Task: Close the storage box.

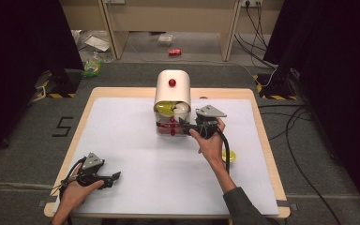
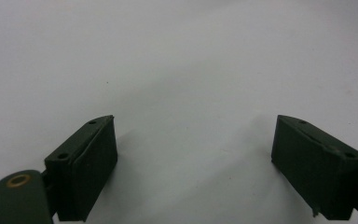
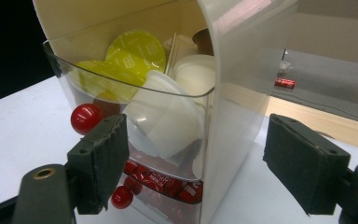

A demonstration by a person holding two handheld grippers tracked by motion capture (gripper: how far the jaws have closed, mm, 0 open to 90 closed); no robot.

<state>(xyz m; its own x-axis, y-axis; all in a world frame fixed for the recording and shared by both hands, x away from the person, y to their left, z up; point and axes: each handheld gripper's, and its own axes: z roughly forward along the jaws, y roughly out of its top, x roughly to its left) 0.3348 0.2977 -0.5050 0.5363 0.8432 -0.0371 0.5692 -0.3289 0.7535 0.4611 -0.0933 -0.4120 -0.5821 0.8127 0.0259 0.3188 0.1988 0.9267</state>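
A cream capsule box [image 1: 172, 89] with a red knob [image 1: 172, 82] on its top stands at the table's far middle. Its clear upper drawer [image 3: 135, 93] is pulled open and holds yellow-lidded capsules [image 3: 130, 56] and white capsules [image 3: 168, 116]. The drawer has a red knob [image 3: 86, 117] of its own. A lower drawer [image 3: 168, 186] holds red items. My right gripper [image 1: 183, 123] [image 3: 198, 140] is open just in front of the box's right front corner, holding nothing. My left gripper [image 1: 115, 177] [image 2: 193, 135] rests open and empty over the white mat [image 1: 136, 159] at the near left.
One yellow capsule [image 1: 230, 156] lies on the mat right of my right forearm. The wooden table edge [image 1: 262, 136] frames the mat. Cables [image 1: 300, 140] run over the floor at right. A red can [image 1: 175, 52] lies on the floor beyond the table.
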